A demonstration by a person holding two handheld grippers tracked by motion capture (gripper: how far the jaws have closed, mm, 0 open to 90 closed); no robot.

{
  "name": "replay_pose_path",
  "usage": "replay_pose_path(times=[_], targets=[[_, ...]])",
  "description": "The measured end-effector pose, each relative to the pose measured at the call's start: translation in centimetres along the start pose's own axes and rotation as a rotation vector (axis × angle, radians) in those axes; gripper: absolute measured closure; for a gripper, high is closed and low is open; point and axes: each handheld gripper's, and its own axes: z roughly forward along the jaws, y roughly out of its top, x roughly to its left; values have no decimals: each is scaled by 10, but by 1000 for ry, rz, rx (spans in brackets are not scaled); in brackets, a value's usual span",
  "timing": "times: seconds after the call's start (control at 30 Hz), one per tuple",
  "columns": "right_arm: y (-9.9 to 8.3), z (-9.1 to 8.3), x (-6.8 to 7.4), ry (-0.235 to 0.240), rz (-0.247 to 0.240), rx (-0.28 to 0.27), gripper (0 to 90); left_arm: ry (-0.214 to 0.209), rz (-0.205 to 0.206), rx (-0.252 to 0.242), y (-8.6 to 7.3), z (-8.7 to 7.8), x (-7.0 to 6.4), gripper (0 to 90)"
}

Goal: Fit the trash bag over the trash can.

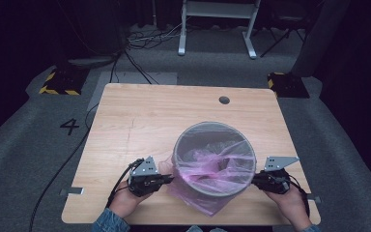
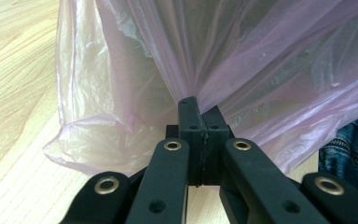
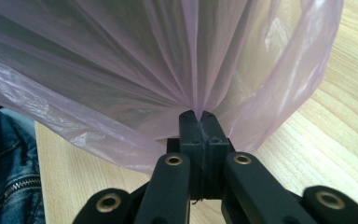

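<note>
A round grey bin stands on the wooden table, lined with a thin pink plastic bag whose skirt hangs outside the rim. My left gripper is at the bin's left side, shut on a pinched fold of the bag; the film fans out from its closed jaws. At the bin's right side my right gripper is likewise shut on the bag, the film stretching away from it in pleats. Both hands hold their grippers near the table's front edge.
A dark round hole sits in the table near its far edge. White desk legs and cables lie on the grey floor beyond. A denim sleeve is close to the front edge.
</note>
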Motion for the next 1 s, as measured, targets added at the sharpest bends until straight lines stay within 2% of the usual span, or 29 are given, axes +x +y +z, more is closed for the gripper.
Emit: replay_pose_path(times=[0.03,0.1,0.13,0.23,0.3,0.33,0.37,0.4,0.43,0.47,0.57,0.6,0.67,0.7,0.73,0.77,0.83,0.9,1.0], targets=[[0,-2,2,-16,-3,-9,895,10,3,5,-1,0,1,899],[2,-5,3,-31,-15,-19,878,49,-4,51,-3,3,4,899],[7,-12,6,-67,-36,-51,834,65,-22,77,-7,9,7,899],[17,-22,8,-78,-55,-101,864,54,-36,77,-9,12,9,899],[19,-24,8,-84,-63,-100,883,57,-28,85,-9,14,9,898],[21,-24,7,-89,-65,-89,898,59,-28,82,-8,14,9,899],[21,-19,2,-85,-49,-56,900,69,-26,55,-7,11,9,898],[20,-14,-1,-81,-36,-36,900,59,-21,17,-6,8,8,897],[20,-14,-1,-81,-36,-36,900,59,-21,17,-6,8,8,897],[14,-4,-8,-82,-7,22,900,77,-20,-25,-3,3,6,897],[4,9,-15,-63,30,89,900,96,-16,-41,0,0,5,897],[4,9,-15,-63,30,89,900,99,-18,-42,0,0,6,897],[0,13,-15,-49,45,110,900,90,-36,-32,-1,2,9,897],[1,12,-12,-62,36,110,900,86,-46,19,-3,7,12,898],[1,12,-12,-62,36,110,900,86,-46,19,-3,7,12,898],[4,10,-11,-68,26,97,900,64,-57,57,-5,12,12,898],[10,6,-8,-85,14,73,900,55,-47,122,-10,20,9,897],[9,6,-9,-81,20,89,900,52,-45,127,-10,20,9,898],[2,7,-13,-91,24,125,900,71,-85,122,-12,16,15,897]])
